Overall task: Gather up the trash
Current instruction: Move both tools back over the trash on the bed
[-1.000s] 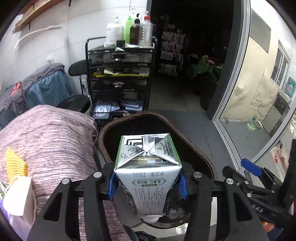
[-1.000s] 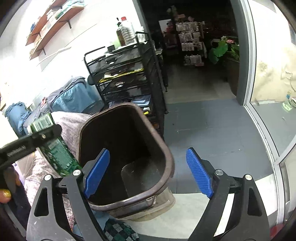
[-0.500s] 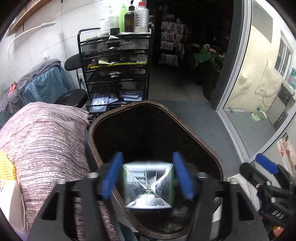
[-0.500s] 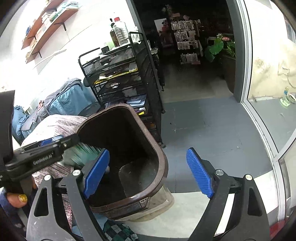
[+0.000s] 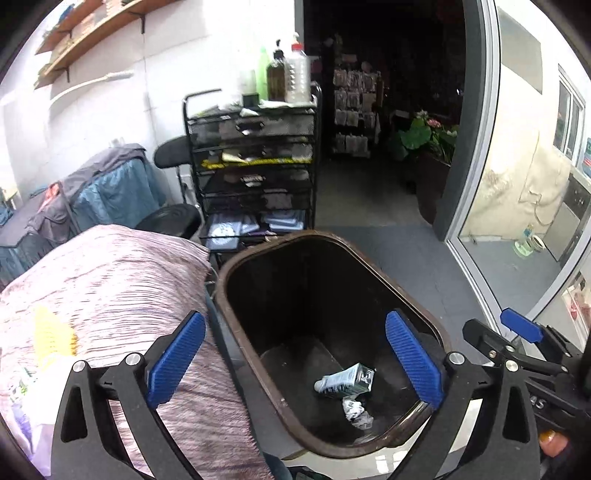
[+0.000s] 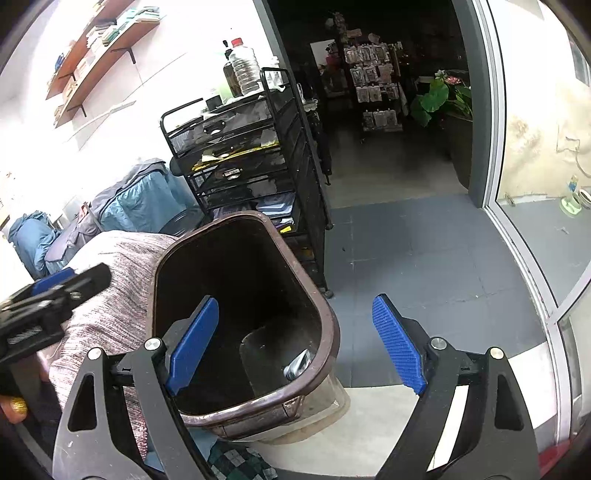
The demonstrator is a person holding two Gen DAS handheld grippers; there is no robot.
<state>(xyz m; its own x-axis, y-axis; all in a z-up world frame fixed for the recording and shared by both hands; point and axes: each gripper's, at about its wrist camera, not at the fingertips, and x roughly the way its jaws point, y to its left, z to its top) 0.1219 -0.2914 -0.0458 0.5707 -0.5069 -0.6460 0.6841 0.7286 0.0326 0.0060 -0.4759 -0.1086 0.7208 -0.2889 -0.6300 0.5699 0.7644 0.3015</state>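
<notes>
Shelves (image 5: 85, 33): wall-mounted, upper left, books and small items on them.
Blue-grey covered furniture (image 5: 110, 188): against the wall, left of the cart.
Striped fabric (image 5: 110, 288): pink-grey, mounded, just left of the bin and touching its side in the left wrist view.
Left hand-held gripper (image 5: 295, 363): both blue pads spread wide, nothing between them; held above the bin mouth, one pad over the fabric edge, the other over the bin's right rim.
Wire cart (image 5: 255, 166): black mesh, several tiers, behind the bin; bottles (image 5: 284, 74) stand upright on its top tier, papers and booklets on the lower tiers.
Bin (image 5: 369, 266): dark brown, rounded-rectangular rim, open top, standing on the floor.
Milk carton (image 5: 347, 380): crushed, white and green, lying on its side on the bin floor, toward the near right corner.
Crumpled wrapper (image 5: 356, 408): small, pale, lying just beside the carton on the near side; contact between the two cannot be told.
Right hand-held gripper (image 6: 295, 345): pads wide apart, holding nothing; left pad over the bin interior, right pad over the grey floor outside the rim.
Carton from right wrist view: only one end shows above the near rim.
Floor (image 6: 424, 266): grey tiles, right of the bin.
Potted plant (image 5: 428, 136): in the dark doorway, far right of the cart.
Glass door frame (image 5: 480, 184): right edge of the scene.
</notes>
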